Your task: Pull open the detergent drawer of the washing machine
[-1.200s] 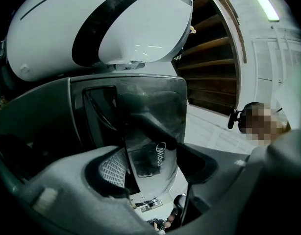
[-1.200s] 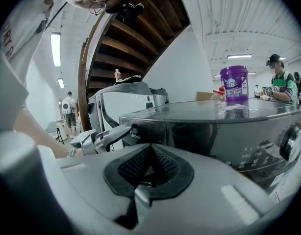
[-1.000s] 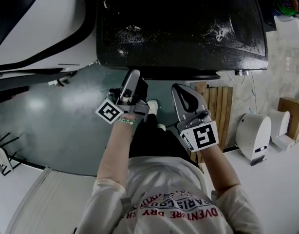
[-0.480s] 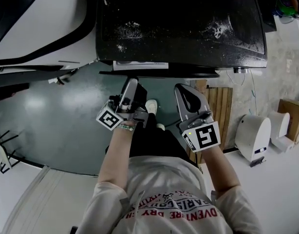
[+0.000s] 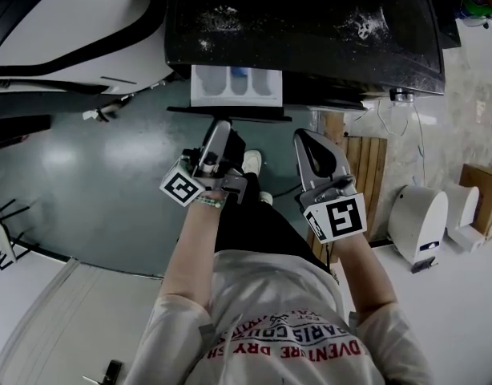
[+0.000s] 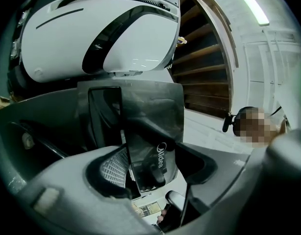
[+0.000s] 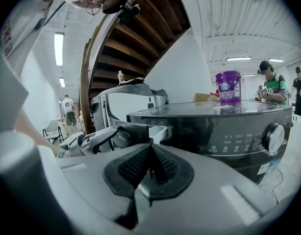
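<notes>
Clamps the left claw (image 5: 220, 127) on the front of the washing machine's (image 5: 310, 30) pulled-out drawer (image 5: 234, 87); holds the right claw (image 5: 304, 139) shut, right of the drawer.

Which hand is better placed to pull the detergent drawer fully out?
Left. The left tongs grip the detergent drawer by its front; the right tongs are shut and empty, beside it.

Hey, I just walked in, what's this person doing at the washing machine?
A person stands at the dark washing machine with a gripper in each hand. The left gripper is clamped on the front panel of the detergent drawer, which stands partly pulled out with its white inside showing. The right gripper hangs beside it with its jaws together, holding nothing.
</notes>
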`<state>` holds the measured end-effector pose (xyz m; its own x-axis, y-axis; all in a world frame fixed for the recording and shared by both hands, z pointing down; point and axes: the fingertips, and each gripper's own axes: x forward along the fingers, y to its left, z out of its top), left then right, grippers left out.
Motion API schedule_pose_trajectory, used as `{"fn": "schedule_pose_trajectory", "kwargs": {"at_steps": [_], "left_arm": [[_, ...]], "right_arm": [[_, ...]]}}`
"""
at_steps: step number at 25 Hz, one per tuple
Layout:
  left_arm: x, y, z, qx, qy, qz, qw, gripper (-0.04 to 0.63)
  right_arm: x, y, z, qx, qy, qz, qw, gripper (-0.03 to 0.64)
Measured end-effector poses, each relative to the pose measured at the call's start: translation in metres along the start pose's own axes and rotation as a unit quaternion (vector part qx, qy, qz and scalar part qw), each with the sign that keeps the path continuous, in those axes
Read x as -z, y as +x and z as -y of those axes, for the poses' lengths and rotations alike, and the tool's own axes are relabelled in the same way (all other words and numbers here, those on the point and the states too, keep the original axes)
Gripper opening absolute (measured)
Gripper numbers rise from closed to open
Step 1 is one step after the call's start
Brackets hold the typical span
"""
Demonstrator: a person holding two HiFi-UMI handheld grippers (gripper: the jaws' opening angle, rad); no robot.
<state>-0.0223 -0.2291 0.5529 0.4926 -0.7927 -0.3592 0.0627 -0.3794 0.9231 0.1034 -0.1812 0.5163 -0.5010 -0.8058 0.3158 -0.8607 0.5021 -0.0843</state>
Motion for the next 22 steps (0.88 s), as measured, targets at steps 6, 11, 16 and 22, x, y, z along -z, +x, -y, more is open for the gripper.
{"fn": "schedule_pose_trajectory", "kwargs": {"at_steps": [6,11,16,22], "left_arm": [[0.013,-0.026,0.01,0.007,-0.001,-0.012,0.9999,0.288],[0.021,-0.044,0.017,0.01,0.001,-0.012,0.9999,0.288],[0.026,-0.057,0.021,0.011,-0.001,-0.012,0.9999,0.288],[0.024,-0.072,0.014,-0.025,0.015,0.002,0.9996,0.25]], "right_arm": [[0.013,-0.014,-0.016,-0.006,-0.004,-0.006,1.0,0.0],[0.019,-0.023,-0.027,-0.013,-0.008,-0.008,1.0,0.0],[0.022,-0.032,-0.037,-0.018,-0.01,-0.008,1.0,0.0],[0.027,-0.044,-0.045,-0.019,-0.012,-0.011,1.0,0.0]]}}
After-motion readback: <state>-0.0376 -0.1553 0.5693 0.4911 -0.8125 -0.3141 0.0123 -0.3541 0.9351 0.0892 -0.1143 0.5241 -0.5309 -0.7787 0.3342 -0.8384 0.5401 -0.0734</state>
